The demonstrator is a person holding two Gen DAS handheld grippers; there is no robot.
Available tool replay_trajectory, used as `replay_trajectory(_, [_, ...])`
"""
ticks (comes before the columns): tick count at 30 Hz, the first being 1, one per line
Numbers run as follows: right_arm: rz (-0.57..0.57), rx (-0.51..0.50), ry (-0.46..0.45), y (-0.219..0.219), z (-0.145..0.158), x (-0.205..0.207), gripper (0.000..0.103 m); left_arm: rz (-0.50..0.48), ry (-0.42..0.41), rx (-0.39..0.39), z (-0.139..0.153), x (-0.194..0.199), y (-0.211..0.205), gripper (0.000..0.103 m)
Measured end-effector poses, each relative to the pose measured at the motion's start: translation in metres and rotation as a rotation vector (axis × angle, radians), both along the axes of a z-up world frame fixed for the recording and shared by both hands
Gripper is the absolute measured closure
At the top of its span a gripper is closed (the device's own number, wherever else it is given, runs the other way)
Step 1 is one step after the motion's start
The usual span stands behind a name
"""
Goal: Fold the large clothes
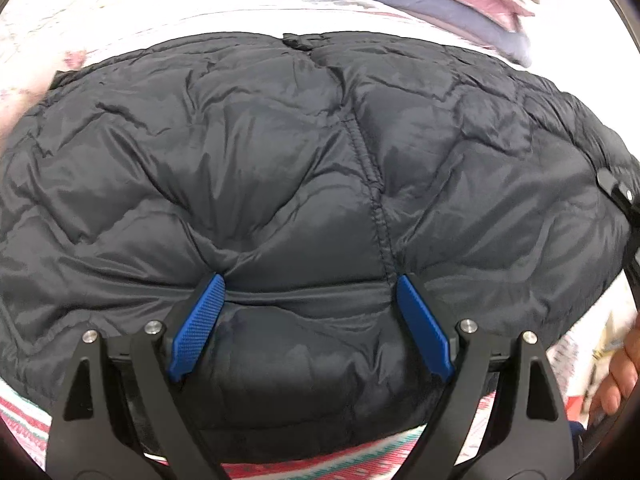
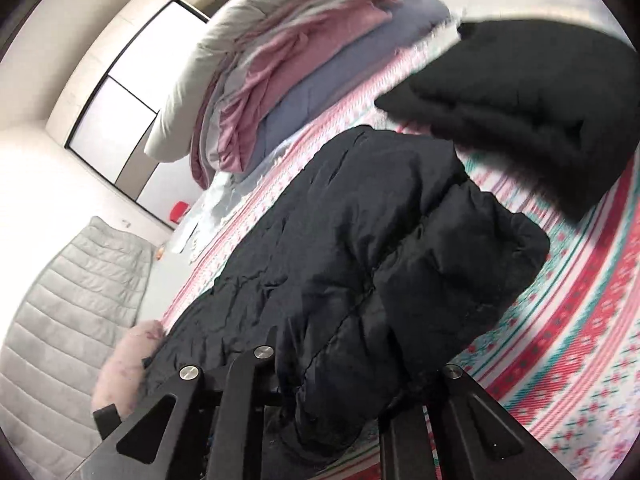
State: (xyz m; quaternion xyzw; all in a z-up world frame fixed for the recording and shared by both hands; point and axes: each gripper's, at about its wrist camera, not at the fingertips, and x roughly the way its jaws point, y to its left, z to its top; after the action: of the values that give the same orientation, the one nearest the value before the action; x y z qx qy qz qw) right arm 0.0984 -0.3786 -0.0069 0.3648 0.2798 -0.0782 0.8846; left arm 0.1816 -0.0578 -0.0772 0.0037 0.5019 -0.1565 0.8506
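A black puffer jacket (image 1: 300, 168) lies spread on the patterned bedspread (image 2: 580, 320) and fills the left wrist view. My left gripper (image 1: 310, 280) stands open at its near hem. The blue fingertips (image 1: 214, 288) dig into the padding, and a fat bulge of jacket sits between them. In the right wrist view the jacket (image 2: 360, 240) rises in a bunched fold towards my right gripper (image 2: 344, 412). Its fingers are buried in the fabric and it looks shut on the jacket's edge. That gripper (image 1: 624, 204) also shows at the jacket's right side, with a hand (image 1: 616, 368) below it.
A pile of folded pink, blue and white bedding (image 2: 280, 80) sits at the far end of the bed. A folded black garment (image 2: 520, 92) lies beyond the jacket. A grey quilted piece (image 2: 80, 300) and a small red object (image 2: 179, 212) are off the bed's left side.
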Motion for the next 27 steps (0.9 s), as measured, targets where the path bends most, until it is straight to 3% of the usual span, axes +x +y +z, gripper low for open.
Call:
replay_trajectory(3, [-0.08,-0.193,-0.072,0.014,0.032,-0.019,0.091,-0.103,-0.002,-0.033,0.001,-0.01,-0.022,0.016])
replay_trajectory(6, [-0.106,-0.298,-0.116,0.025,0.048,-0.032,0.091,-0.177,-0.02,-0.005,0.0,-0.019,-0.045,0.016])
replay_trajectory(9, [-0.128,-0.374,-0.111,0.03,0.051,-0.036,0.091,-0.177,0.009,-0.048,0.008,-0.017,-0.04,0.016])
replay_trajectory(12, [-0.145,-0.346,-0.089,0.017,0.047,-0.034,0.091,-0.136,0.035,-0.139,0.026,-0.009,-0.012,0.016])
replay_trajectory(18, [-0.217,-0.373,-0.08,-0.001,0.053,-0.044,0.091,0.07,0.005,-0.194,0.055,0.014,0.068,0.016])
replay_trajectory(23, [-0.323,-0.43,-0.067,-0.012,0.062,-0.054,0.091,0.254,0.034,-0.238,0.046,0.039,0.13,0.016])
replay_trajectory(27, [-0.329,-0.503,-0.096,0.002,0.072,-0.055,0.091,0.254,0.177,-0.351,0.017,0.047,0.143,0.017])
